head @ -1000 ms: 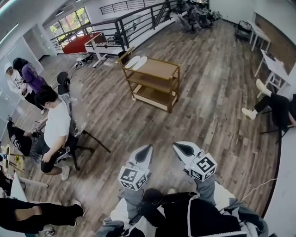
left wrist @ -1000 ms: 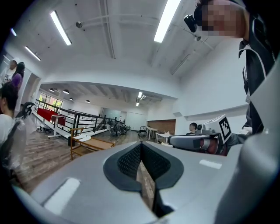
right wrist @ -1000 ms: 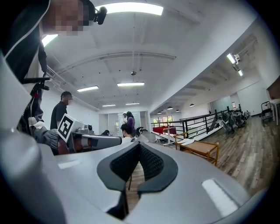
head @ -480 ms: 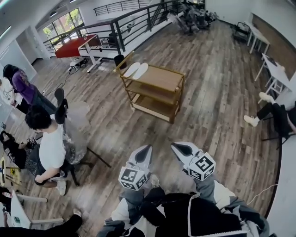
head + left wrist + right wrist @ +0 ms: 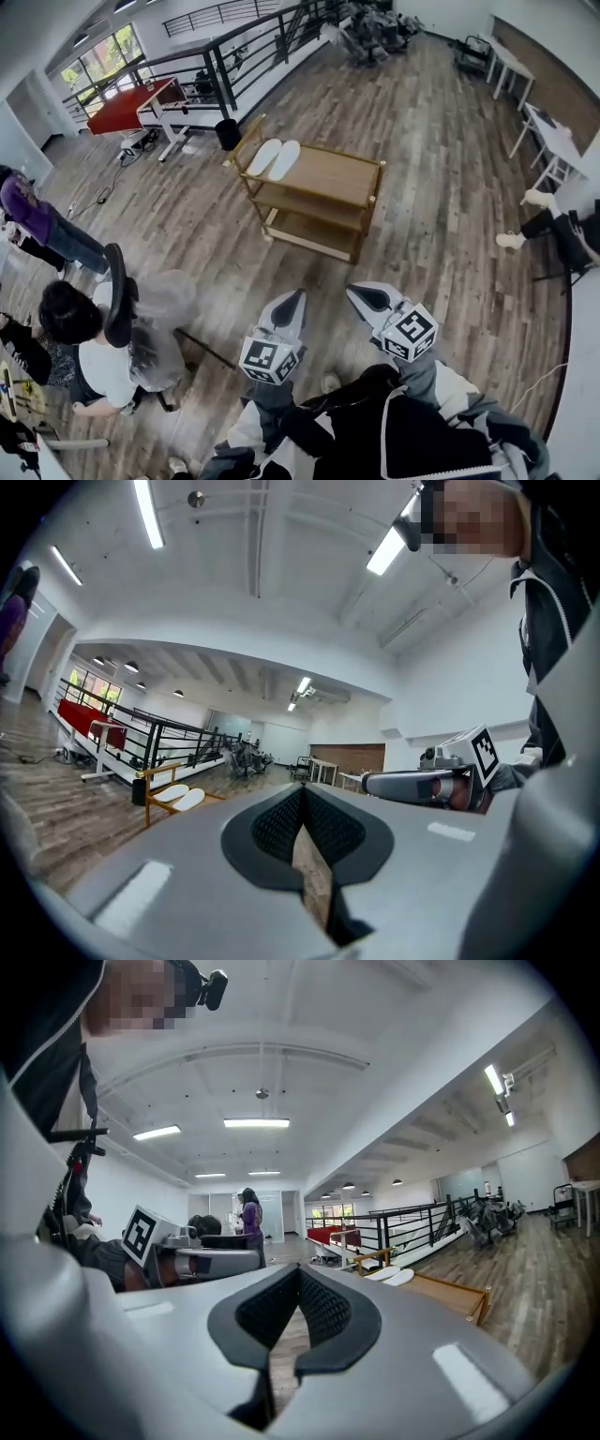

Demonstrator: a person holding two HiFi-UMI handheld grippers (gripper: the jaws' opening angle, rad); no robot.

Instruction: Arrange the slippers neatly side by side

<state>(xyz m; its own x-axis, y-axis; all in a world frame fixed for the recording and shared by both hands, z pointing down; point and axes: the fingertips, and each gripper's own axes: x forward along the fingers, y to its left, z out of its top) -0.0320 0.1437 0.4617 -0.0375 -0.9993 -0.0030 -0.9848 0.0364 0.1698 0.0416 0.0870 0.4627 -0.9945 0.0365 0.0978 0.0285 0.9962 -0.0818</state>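
Observation:
Two white slippers (image 5: pixel 275 157) lie side by side at the left end of the top shelf of a wooden cart (image 5: pixel 349 181), several steps ahead of me. They also show small in the left gripper view as the slippers (image 5: pixel 181 799) and in the right gripper view as the slippers (image 5: pixel 392 1275). My left gripper (image 5: pixel 294 304) and right gripper (image 5: pixel 361 295) are held close to my body, far from the cart. Both are shut with nothing between their jaws.
A seated person (image 5: pixel 98 347) on an office chair is at my left. A black railing (image 5: pixel 220 66) runs behind the cart, with a red table (image 5: pixel 127 101) beyond it. White tables (image 5: pixel 553 131) and a seated person's legs (image 5: pixel 544 211) are at the right. Wooden floor lies between me and the cart.
My view has shifted, so the cart and slippers sit slightly lower and the seated person at left has slid down the frame. Both grippers have stayed shut in the same place.

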